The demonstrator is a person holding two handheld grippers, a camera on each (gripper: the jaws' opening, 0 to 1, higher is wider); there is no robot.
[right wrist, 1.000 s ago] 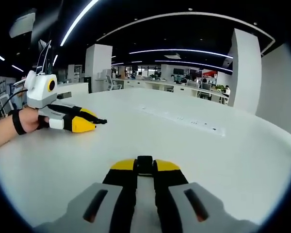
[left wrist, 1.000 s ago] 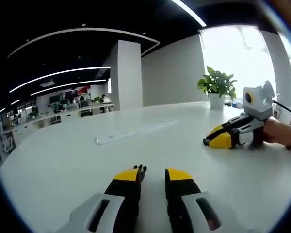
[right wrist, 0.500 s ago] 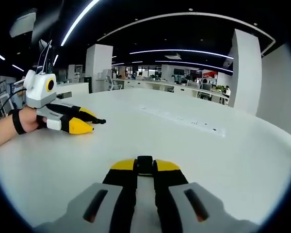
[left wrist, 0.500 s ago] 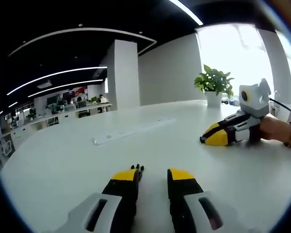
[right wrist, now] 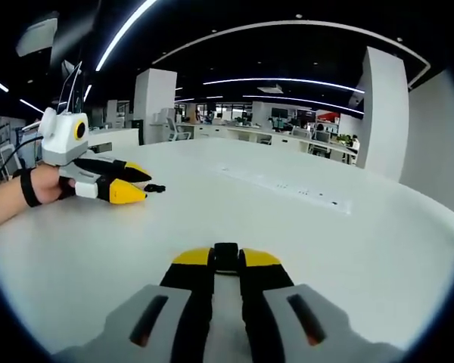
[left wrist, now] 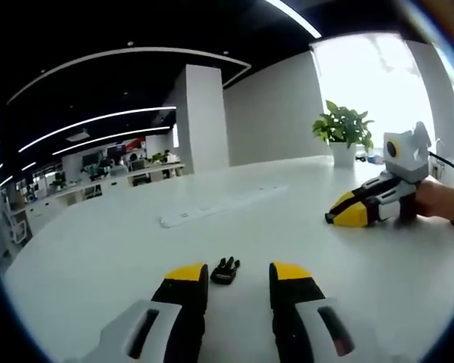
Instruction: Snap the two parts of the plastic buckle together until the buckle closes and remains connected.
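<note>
While the left gripper (left wrist: pixel 235 281) gapes behind a small black plastic buckle piece (left wrist: pixel 225 269) lying on the white table (left wrist: pixel 98 257), the right gripper's (right wrist: pixel 227 259) fingers pinch another black buckle piece (right wrist: pixel 226 255).

Buckle piece sat loose on the white table

The left gripper (left wrist: pixel 235 281) had its yellow-tipped jaws spread apart, and a small black buckle part (left wrist: pixel 225 270) lay on the table (left wrist: pixel 98 257) just ahead of the gap, touching neither jaw. The right gripper (left wrist: pixel 339 215) rested over toward the table's right edge, held by a hand (left wrist: pixel 439 204), a potted plant (left wrist: pixel 343 134) behind it. A long white strip (left wrist: pixel 221 206) lay mid-table.
</note>
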